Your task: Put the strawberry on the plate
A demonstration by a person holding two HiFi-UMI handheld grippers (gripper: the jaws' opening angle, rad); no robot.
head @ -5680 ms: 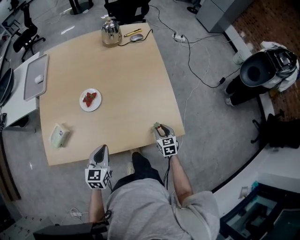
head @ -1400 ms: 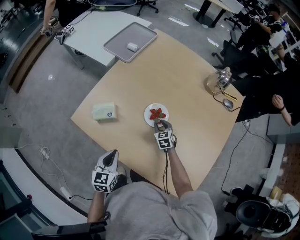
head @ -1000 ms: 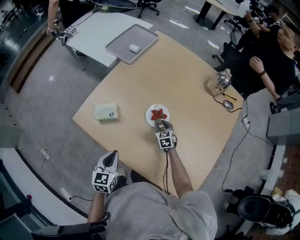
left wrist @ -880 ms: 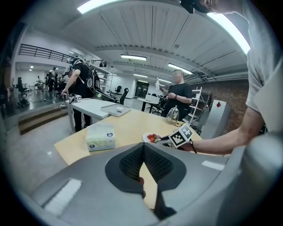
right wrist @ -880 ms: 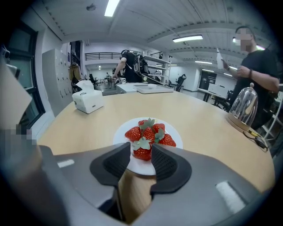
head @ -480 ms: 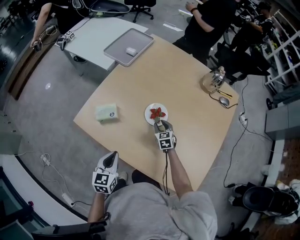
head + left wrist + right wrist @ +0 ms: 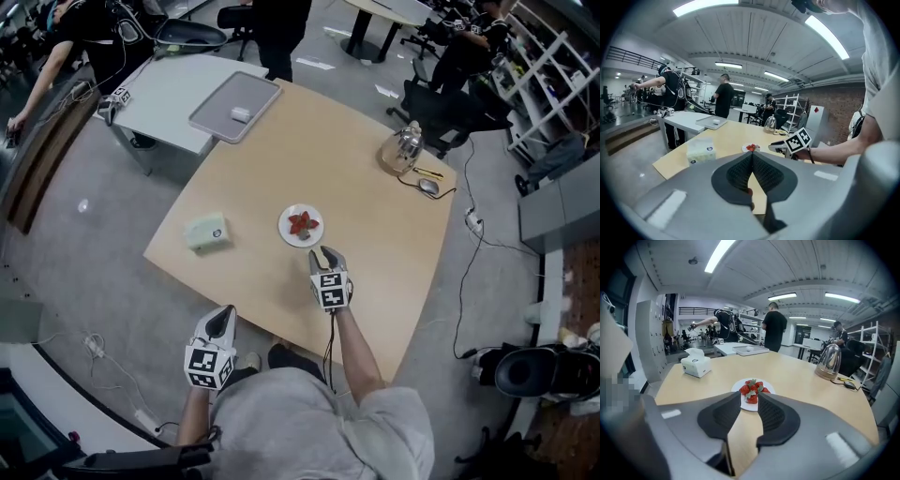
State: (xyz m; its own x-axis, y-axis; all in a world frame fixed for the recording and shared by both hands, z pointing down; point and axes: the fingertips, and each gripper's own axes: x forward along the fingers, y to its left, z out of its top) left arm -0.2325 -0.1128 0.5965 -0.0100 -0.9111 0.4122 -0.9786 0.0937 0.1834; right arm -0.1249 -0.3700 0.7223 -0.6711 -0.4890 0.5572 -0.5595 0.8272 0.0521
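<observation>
Over by the plate (image 7: 284, 228), the right gripper (image 7: 322, 253) had backed off empty, jaws just closing a bit but apart, strawberries (image 7: 302, 223) left sitting on it, so it looked done.

The strawberries (image 7: 302, 223) are red with green leaf caps, on a plain white plate (image 7: 289, 235). The table (image 7: 281, 150) is pale honey wood. The tissue box (image 7: 206, 232) is pale green, the kettle (image 7: 401, 150) shiny silver, the tray (image 7: 217, 105) flat grey. My left claw (image 7: 221, 317) is grey with black ribbed pads (image 7: 739, 172), its cube (image 7: 208, 361) patterned in black-and-white squares. My shirt (image 7: 309, 422) is grey.
</observation>
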